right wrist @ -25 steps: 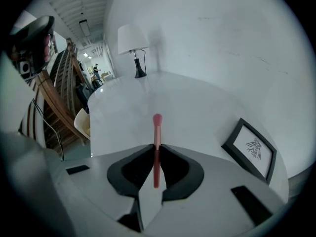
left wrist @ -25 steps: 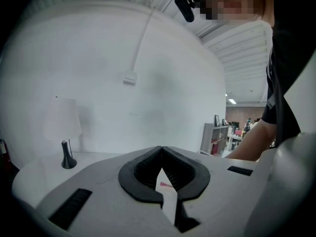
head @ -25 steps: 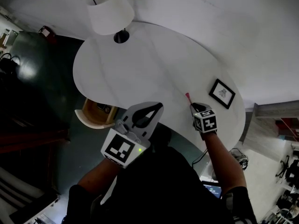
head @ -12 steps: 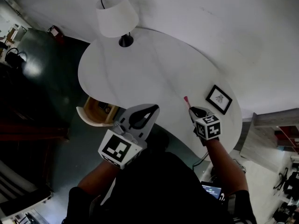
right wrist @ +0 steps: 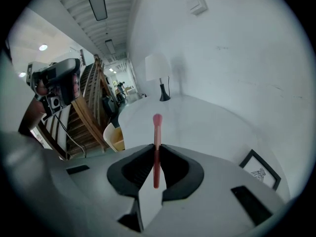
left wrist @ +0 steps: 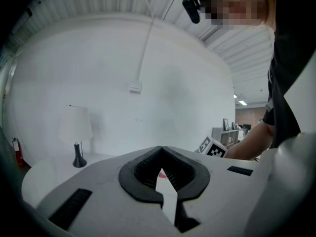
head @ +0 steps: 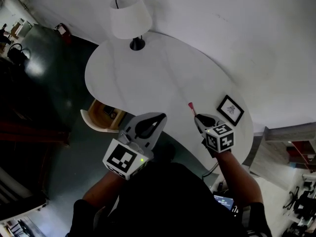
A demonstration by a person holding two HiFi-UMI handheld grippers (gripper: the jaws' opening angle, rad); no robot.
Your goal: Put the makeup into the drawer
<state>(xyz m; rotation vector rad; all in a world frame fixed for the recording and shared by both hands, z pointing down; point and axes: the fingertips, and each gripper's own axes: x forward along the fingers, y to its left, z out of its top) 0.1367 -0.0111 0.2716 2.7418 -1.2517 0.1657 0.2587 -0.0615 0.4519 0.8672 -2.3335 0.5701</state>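
Observation:
A slim pink makeup brush (right wrist: pixel 157 132) sticks out from between the jaws of my right gripper (right wrist: pixel 156 146), which is shut on its handle. In the head view the brush (head: pixel 190 106) hangs above the white table (head: pixel 148 78) near its right front edge, with the right gripper (head: pixel 196 116) behind it. My left gripper (head: pixel 161 116) hovers at the table's front edge, right of the open wooden drawer (head: pixel 101 116). In its own view the left gripper (left wrist: pixel 161 148) is shut with nothing between its jaws. The drawer (right wrist: pixel 116 138) also shows to the left in the right gripper view.
A white-shaded lamp (head: pixel 129 15) stands at the table's far end. A black-framed picture (head: pixel 230 110) sits just right of the right gripper. A wall runs behind the table. Dark floor and wooden stairs (right wrist: pixel 84 107) lie to the left.
The right gripper has risen with the brush and drifted slightly left. The left gripper has stayed shut and barely shifted. The head view has swung a little, so the lamp sits further right.

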